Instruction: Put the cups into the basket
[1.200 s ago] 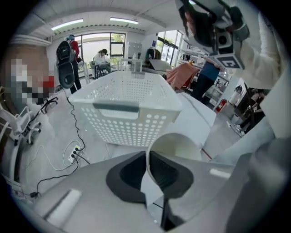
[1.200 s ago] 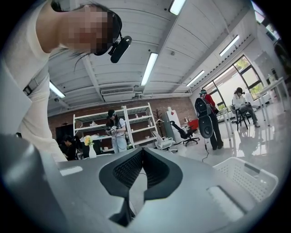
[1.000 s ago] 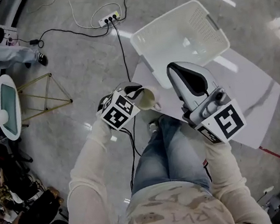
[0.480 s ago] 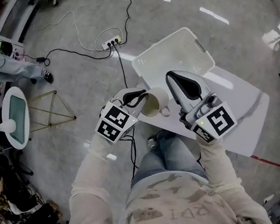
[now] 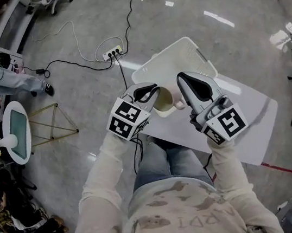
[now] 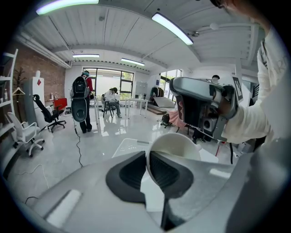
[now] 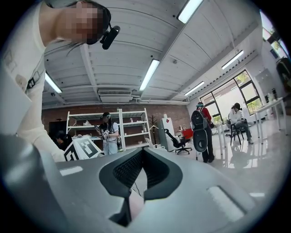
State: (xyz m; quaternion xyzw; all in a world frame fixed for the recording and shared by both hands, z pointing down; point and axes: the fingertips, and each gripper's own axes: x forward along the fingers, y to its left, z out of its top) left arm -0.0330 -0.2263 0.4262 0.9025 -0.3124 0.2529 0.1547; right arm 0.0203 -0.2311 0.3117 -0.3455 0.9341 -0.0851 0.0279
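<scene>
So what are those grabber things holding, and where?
The left gripper pinches the cream round cup by its rim. The right gripper is shut on nothing.

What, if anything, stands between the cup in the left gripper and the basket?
Nothing visible does. The left gripper holds the cup by its rim, with the open basket just beyond it on the table. The shut right gripper sits beside the cup, off that path.

The shirt (image 5: 178, 212) front bears faint letters, roughly "ARV1", though unsure. The cubes on the left claw (image 5: 150, 92) and right claw (image 5: 185, 77) show square black-and-white markers, no words.
</scene>
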